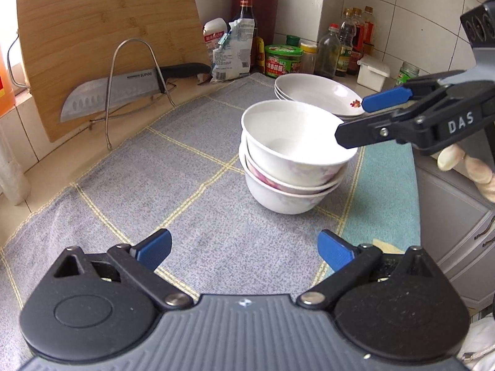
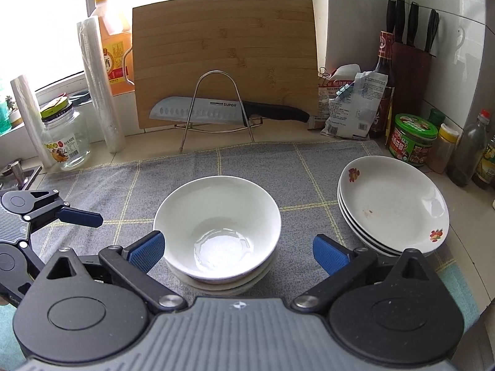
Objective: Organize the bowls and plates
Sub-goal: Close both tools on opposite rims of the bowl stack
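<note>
On the left of the grey checked cloth your left tongs stand spread wide with nothing between the pads, pointing down at bare cloth; the stack of bowls lies ahead of them and off to the right, well apart. In the middle of the surface sits that stack, three white bowls nested upright, the top one a little tilted in the one below. Your right tongs are gaping as wide, gripping nothing, and the top bowl sits straight ahead between the two blue pads, the left pad just beside its rim; whether it touches I cannot tell. So your right hand is far the nearer to the bowls. Further right, near the jars at the wall, the stack of plates rests on the cloth's edge, apart from the bowls and to the right of your right tongs. Both piles look gathered already, in my judgement
</note>
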{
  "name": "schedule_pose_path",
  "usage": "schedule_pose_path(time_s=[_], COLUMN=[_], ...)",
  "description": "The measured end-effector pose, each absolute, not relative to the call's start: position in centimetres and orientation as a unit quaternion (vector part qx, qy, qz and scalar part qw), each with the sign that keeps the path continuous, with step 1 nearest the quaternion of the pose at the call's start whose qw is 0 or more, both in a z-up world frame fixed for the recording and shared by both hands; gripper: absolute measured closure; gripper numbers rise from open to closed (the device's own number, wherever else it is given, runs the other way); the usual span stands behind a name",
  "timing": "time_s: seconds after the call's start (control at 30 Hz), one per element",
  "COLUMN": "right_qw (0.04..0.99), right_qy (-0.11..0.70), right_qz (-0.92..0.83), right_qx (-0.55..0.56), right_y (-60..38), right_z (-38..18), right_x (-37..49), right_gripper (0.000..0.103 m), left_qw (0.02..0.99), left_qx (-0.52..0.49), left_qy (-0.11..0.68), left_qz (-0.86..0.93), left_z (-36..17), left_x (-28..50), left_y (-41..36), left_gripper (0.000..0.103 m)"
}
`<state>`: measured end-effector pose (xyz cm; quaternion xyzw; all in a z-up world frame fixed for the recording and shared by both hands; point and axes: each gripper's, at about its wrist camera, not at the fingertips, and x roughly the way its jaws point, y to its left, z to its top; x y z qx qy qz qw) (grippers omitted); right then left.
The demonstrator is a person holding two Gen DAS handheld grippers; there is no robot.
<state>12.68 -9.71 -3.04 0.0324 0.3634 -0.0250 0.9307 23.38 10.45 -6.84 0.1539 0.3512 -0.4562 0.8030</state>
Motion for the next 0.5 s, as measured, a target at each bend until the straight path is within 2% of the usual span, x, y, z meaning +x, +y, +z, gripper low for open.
schedule_pose_path(time_s=[0.33,0.5], right_qw=[0.900,0.893], right_qy=[0.430,0.425], right_qz=[0.058,0.121], right_qx=[-0.041,-0.081], right_y=[-14.0,-16.3], right_z=[-7.9,-9.7], right_x=[12.6,13.4], right_gripper=[0.000,0.000], left_qw=[0.820,0.834], left_qx=[0.159,0.152], left_qy=[0.388,0.404], left_qz=[-0.389,-0.343], left_z=[-8.6,-8.8], left_x=[22.1,21.5], left_y=[6.7,4.0], left_gripper=[0.003,0.003])
